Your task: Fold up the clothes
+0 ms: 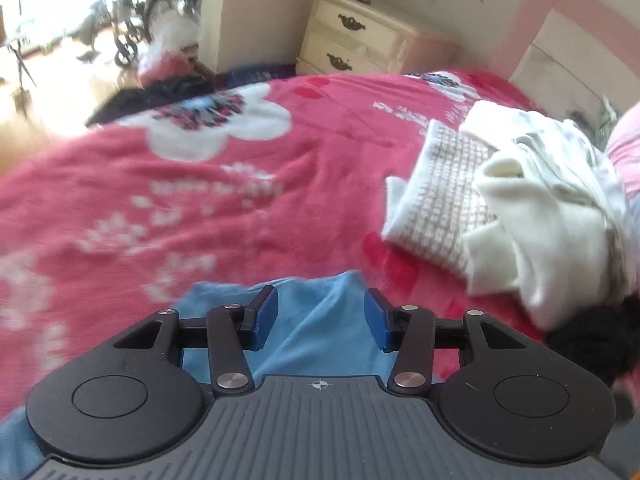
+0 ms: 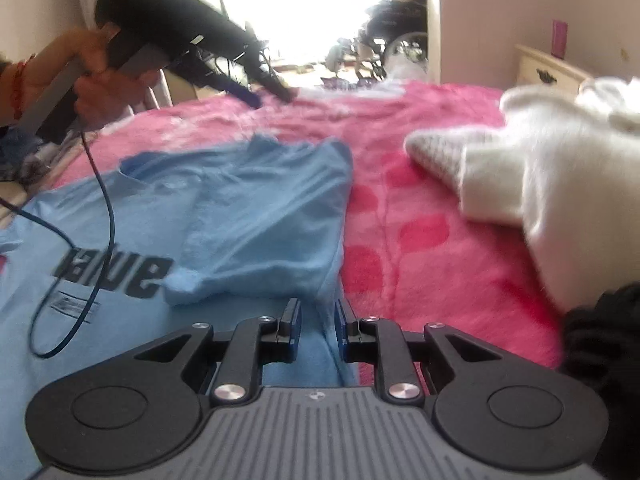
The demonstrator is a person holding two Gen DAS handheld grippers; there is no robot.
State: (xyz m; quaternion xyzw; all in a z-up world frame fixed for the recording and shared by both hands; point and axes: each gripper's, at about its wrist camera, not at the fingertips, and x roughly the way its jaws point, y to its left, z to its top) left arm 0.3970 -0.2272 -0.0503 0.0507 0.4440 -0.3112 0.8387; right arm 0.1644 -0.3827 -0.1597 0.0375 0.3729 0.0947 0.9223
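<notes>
- The left gripper (image 1: 322, 318) hangs above the blue T-shirt (image 1: 316, 320), its jaws apart and gripping nothing.
- The right gripper (image 2: 318, 330) has its jaws narrowly spaced over the shirt's edge; whether they pinch the cloth cannot be told.
- The shirt lies on a red floral blanket (image 1: 168, 184).
- White clothes (image 1: 516, 200) are heaped at two o'clock.
</notes>
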